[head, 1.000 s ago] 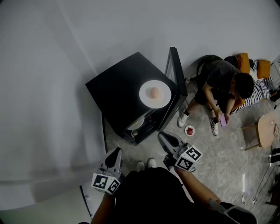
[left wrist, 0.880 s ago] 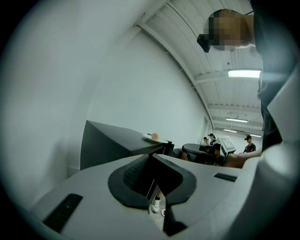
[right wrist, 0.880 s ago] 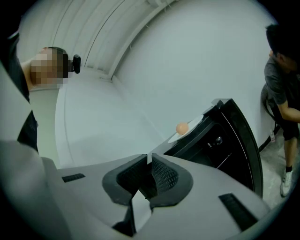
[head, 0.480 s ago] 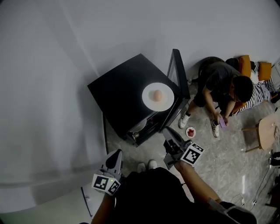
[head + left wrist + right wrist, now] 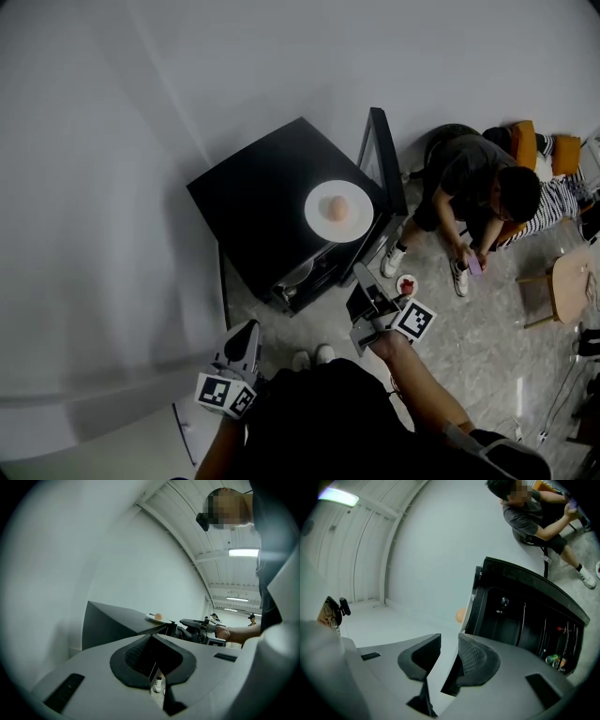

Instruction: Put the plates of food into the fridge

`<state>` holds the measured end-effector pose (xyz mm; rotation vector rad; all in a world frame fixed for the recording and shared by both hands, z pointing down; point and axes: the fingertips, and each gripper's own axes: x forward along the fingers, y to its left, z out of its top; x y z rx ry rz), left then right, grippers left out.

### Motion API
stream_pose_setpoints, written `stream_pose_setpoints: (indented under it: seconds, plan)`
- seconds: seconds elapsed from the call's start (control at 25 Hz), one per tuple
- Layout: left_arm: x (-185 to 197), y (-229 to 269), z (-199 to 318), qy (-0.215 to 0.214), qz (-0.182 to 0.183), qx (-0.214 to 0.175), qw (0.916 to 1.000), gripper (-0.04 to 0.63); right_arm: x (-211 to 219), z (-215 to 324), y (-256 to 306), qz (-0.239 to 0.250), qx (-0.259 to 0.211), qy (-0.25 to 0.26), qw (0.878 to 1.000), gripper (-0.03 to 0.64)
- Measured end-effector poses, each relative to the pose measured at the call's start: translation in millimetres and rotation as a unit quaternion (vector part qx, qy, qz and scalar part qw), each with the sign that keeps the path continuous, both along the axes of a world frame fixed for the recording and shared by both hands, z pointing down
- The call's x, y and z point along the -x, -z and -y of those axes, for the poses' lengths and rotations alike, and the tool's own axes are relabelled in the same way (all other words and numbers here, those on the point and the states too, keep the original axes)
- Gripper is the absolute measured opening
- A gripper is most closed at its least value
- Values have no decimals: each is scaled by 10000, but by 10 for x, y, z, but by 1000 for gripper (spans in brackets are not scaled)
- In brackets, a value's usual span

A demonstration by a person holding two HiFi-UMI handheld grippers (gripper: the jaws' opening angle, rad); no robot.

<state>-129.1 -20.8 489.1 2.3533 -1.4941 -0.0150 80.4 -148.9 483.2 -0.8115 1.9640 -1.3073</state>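
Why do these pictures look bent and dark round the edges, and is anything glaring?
Head view: the wide lens bows the grey wall, and the light is dim. Left gripper view: black round rim, bright ceiling strip light glaring. Right gripper view: same rim; edge of the black fridge curves.

Plain black short-sleeved top (image 5: 319, 412); white shoes (image 5: 312, 354)

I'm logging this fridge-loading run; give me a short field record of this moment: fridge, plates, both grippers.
fridge: black mini fridge, door open
on top: white round plate holding a round orange food
inside: pale dish, partly hidden
floor: small white plate of red food, near a seated person
left gripper: jaws together, empty
right gripper: jaws opening, nothing between them
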Motion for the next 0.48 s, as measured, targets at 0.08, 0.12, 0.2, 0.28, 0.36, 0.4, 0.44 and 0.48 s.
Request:
stream_pose_setpoints:
  seconds: [0.08,0.12,0.2,0.28,0.36,0.4,0.44,0.48]
  plan:
    - [14,-14,2,13,2,12,10000,24,-23,52,-28,142,105,-47,9998,117]
    - [20,-21,3,24,4,17,10000,25,-36,80,-45,208,160,-62,9996,120]
    - [25,-28,4,52,10,31,10000,25,-69,136,-77,318,271,-88,9991,124]
    - [27,-32,14,75,7,51,10000,25,-94,193,-107,417,396,-111,9983,126]
    - [29,-38,38,89,-5,57,9999,25,-103,250,-146,518,539,-121,9971,132]
    - [32,-39,50,99,-7,46,9999,25,-103,277,-160,554,598,-122,9966,133]
    - [34,-36,59,112,-6,37,9999,25,-101,302,-166,572,637,-117,9963,133]
    - [31,-31,66,124,-3,38,9999,25,-103,330,-169,571,662,-112,9961,134]
